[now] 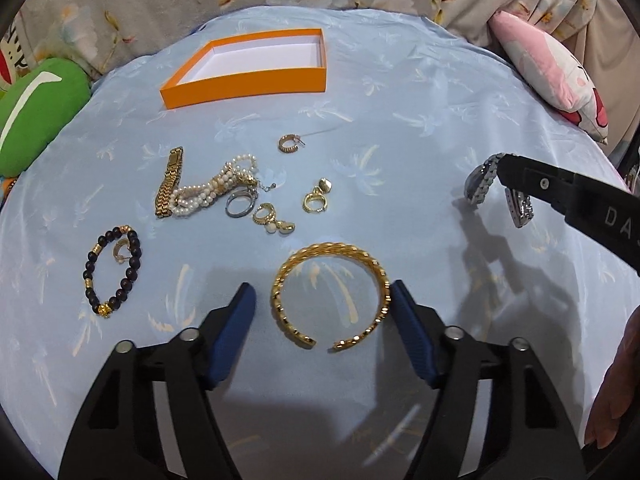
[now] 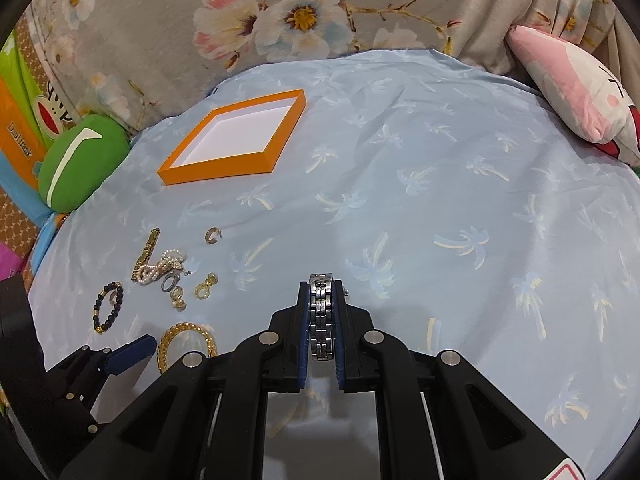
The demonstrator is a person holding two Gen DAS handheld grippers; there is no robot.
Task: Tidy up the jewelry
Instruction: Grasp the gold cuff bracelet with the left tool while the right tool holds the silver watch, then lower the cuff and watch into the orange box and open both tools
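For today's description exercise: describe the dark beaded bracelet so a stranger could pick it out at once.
Start at the orange box on the blue cloth, then come nearer to the jewelry cluster. At its left edge lies the beaded bracelet: the only loop of dark round beads with gold spacers, encircling a small earring.

My left gripper [image 1: 322, 296] sits low in the frame's centre, blue-padded jaws spread wide. My right gripper [image 2: 322, 284], bottom centre of its view, is clamped on a silver metal link watch [image 2: 321, 316].

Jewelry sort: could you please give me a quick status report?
Left claw open around gold bangle. Right claw shut on silver watch. Orange box empty, path clear.
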